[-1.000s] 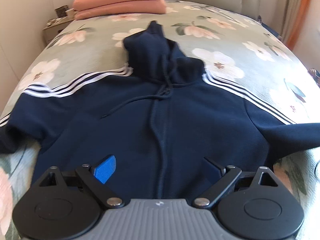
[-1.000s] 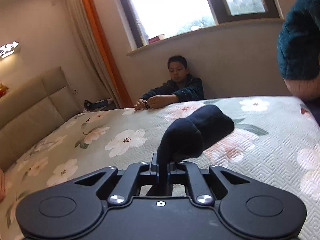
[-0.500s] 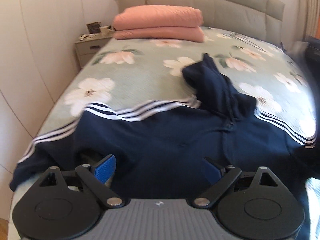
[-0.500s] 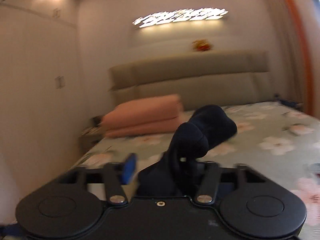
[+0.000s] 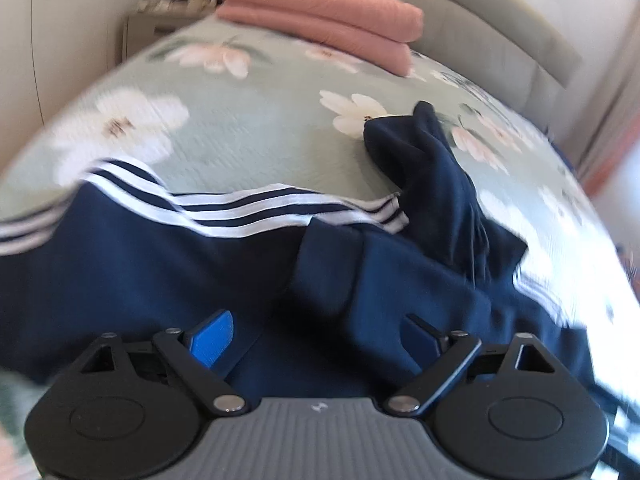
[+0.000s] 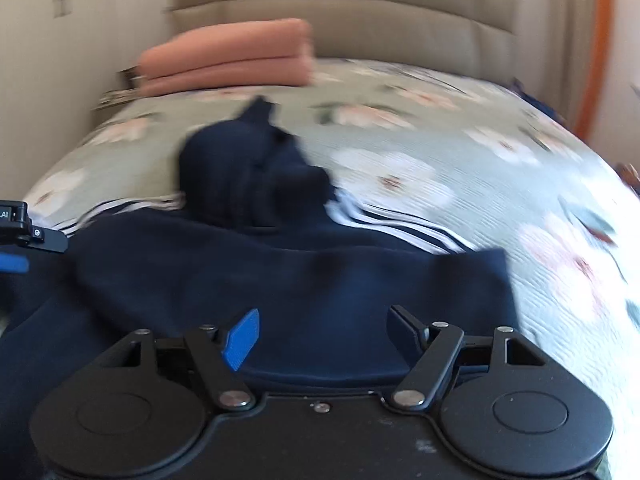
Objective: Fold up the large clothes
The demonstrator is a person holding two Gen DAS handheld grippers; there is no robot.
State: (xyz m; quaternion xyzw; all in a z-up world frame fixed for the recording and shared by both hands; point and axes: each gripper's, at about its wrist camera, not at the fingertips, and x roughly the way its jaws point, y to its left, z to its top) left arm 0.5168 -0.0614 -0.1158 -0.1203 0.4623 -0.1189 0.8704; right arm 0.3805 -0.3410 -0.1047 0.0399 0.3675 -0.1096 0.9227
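Navy fleece fills the lower half of both views: the hoodie (image 5: 160, 264) lies front-up on the floral bedspread (image 5: 248, 136), its long axis running away from me toward the headboard (image 6: 360, 20), hood (image 6: 256, 176) bunched at the far end. The right sleeve (image 6: 360, 280) is folded in across the chest, its cuff edge ending just ahead of my right gripper (image 6: 324, 336). That gripper hangs over the hem with its jaws spread wide and nothing between them. My left gripper (image 5: 316, 336) is equally agape and empty, low over the body on its own side — and the left sleeve (image 5: 60, 232), white stripes along it, stretches out flat to the left, unfolded.

So I judge the left sleeve comes next, and the left gripper is plainly the nearer one; the cuff lies off to its left, beyond the frame edge, so I cannot see the grasp point. Nothing blocks the way. The pink folded blanket (image 5: 320, 16) sits well apart by the headboard. Both views are blurred.
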